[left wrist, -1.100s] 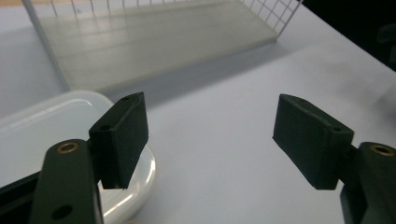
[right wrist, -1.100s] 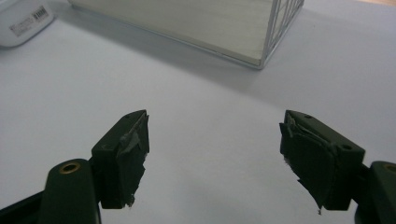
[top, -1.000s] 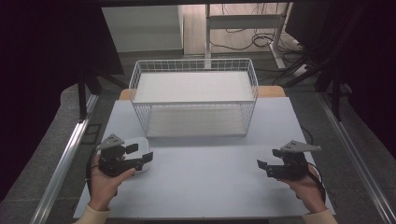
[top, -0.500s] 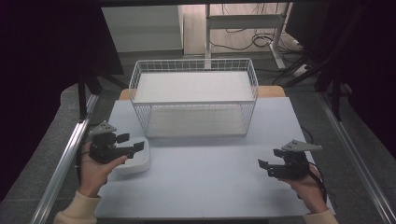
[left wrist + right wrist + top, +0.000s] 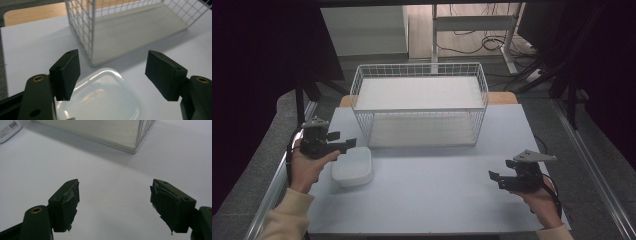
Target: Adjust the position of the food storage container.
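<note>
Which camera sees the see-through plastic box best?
The high view: the whole translucent white plastic box lies on the table beside the left tool. The left gripper view crops it; the right gripper view catches a labelled corner.

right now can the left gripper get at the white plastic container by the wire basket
Probably yes: the left gripper hangs open just above the white rounded plastic container, nothing between them.

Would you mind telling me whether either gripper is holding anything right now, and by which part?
Nothing is held. The left gripper hangs open above the plastic container, and the right gripper is open over the bare table.
</note>
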Available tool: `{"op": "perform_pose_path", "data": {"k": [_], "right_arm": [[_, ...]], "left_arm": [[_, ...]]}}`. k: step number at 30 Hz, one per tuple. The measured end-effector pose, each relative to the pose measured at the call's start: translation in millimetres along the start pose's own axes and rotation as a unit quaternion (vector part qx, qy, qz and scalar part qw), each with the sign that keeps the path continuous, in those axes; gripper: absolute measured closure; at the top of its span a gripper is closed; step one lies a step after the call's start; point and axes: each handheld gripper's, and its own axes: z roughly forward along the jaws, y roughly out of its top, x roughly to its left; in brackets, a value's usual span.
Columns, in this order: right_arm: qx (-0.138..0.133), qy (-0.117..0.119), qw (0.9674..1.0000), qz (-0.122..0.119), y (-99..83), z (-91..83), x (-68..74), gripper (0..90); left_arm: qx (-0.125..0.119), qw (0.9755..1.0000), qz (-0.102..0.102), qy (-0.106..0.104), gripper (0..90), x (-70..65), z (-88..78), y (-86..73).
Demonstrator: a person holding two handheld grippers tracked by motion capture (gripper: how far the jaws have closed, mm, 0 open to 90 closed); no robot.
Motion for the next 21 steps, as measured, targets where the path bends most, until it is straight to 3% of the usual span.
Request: {"op": "perform_pose_path", "data": {"k": [9, 11, 12, 14, 17, 19, 21], "right_arm": [[0.007, 0.001, 1.0, -0.004, -1.3, 3.6, 1.5, 23.4], [0.007, 0.002, 1.0, -0.003, -1.4, 3.7, 1.4, 23.4], [0.008, 0.001, 1.0, -0.002, -1.8, 4.0, 1.0, 23.4], [0.009, 0.0, 1.0, -0.003, -2.1, 4.3, 0.6, 23.4], [0.013, -0.001, 0.9999, 0.0, -3.5, 5.6, -0.7, 23.4], [0.014, -0.001, 0.9999, 0.0, -3.6, 5.6, -0.9, 23.4], [0.013, -0.003, 0.9999, -0.001, -3.5, 5.2, -0.9, 23.4]], "left_arm": [[0.027, 0.9992, -0.008, 0.028, 34.6, 32.0, 15.3, 11.4], [0.036, 0.9985, -0.019, 0.036, 35.5, 40.0, 19.7, 12.1], [0.043, 0.9978, -0.029, 0.041, 37.0, 46.9, 23.0, 11.6], [0.049, 0.9973, -0.03, 0.046, 38.3, 50.1, 24.1, 10.9], [0.074, 0.9943, -0.04, 0.065, 41.8, 61.8, 27.0, 3.2], [0.08, 0.9937, -0.042, 0.066, 44.0, 64.4, 26.9, 0.6], [0.092, 0.9921, -0.045, 0.072, 55.0, 69.3, 26.4, -4.7]]}}
